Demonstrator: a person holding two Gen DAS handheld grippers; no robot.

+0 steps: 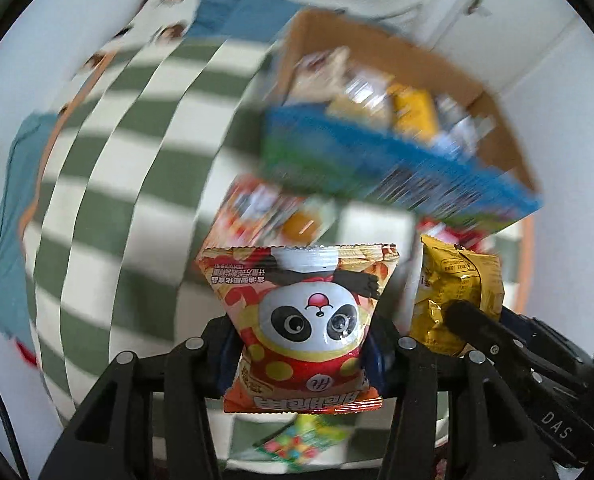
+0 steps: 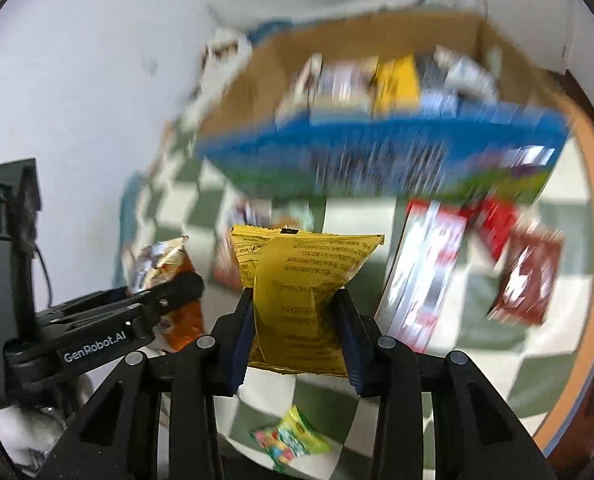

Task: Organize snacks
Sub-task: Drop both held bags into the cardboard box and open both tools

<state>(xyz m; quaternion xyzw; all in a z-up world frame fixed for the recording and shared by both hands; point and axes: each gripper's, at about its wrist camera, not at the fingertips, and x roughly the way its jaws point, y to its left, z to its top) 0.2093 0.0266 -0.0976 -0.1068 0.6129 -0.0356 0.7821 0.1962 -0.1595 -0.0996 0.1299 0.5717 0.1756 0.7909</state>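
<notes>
Both grippers loaded: left gripper (image 1: 297,356) clamps panda snack bag (image 1: 303,320), right gripper (image 2: 297,336) clamps yellow snack packet (image 2: 301,296); cardboard box (image 2: 377,44) lies ahead beyond both, right slightly nearer

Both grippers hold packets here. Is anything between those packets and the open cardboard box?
Only the box's own near wall, printed blue, rises between the yellow packet in the right gripper and the box's contents; likewise for the panda packet in the left gripper. No loose item is visible in the gap, though the frames are blurred.
</notes>
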